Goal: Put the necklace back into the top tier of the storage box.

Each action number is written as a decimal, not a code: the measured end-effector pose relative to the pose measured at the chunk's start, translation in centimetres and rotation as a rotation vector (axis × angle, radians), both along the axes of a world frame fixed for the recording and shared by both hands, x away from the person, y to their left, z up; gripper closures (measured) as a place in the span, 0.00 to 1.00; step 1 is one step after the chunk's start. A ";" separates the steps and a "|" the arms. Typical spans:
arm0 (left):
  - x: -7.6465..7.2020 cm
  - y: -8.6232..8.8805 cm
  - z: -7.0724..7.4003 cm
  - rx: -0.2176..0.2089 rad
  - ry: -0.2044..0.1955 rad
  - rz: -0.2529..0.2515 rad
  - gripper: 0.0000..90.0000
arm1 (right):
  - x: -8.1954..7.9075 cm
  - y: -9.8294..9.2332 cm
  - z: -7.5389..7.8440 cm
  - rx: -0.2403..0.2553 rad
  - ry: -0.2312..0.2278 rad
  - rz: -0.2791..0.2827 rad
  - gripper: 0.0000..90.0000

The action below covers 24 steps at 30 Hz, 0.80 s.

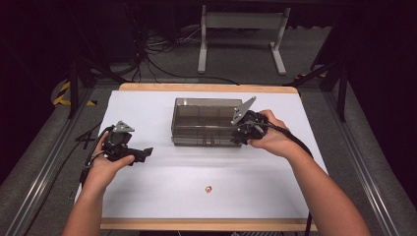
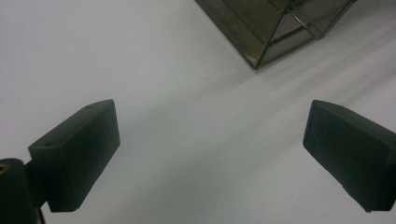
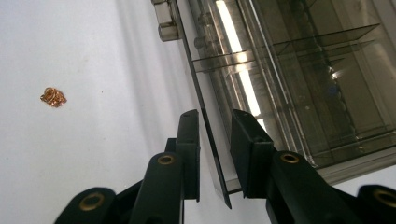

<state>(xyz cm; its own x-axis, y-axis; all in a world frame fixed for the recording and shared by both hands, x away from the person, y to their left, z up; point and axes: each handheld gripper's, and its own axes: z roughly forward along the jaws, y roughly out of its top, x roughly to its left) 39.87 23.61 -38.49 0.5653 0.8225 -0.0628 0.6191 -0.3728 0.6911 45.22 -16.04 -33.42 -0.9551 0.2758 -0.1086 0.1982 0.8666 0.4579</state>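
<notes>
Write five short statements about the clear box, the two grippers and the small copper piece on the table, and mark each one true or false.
1. The right gripper has its jaws on either side of a thin panel of the smoky clear box. True.
2. The left gripper is clamped on the box. False: its jaws stand wide apart over the bare white table.
3. The copper piece lies inside a compartment of the box. False: it lies on the table, nearer the person than the box.
4. The box has dividers inside. True.
5. The left gripper holds the copper piece. False: nothing is between its jaws.
</notes>
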 end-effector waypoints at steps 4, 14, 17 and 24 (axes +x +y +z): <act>0.0 0.0 0.0 0.002 -0.003 -0.001 0.05 | 0.1 0.3 -0.2 -0.026 0.007 0.010 0.84; 0.0 -0.1 0.0 0.004 -0.001 -0.001 0.05 | 0.0 0.7 -0.2 -0.064 0.026 0.018 0.92; 0.0 0.0 0.0 0.003 -0.001 -0.001 0.05 | -0.4 0.9 -0.1 -0.085 0.030 0.027 0.92; 0.0 -0.1 0.0 0.001 -0.004 0.000 0.05 | -1.4 1.5 0.0 -0.118 0.028 0.057 0.94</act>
<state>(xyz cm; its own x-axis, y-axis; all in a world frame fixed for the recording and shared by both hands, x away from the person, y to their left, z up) 39.92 23.51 -38.45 0.5655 0.8226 -0.0595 0.6165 -0.3737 0.6930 43.82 -14.54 -33.43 -0.9720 0.2076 -0.1100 0.1582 0.9245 0.3469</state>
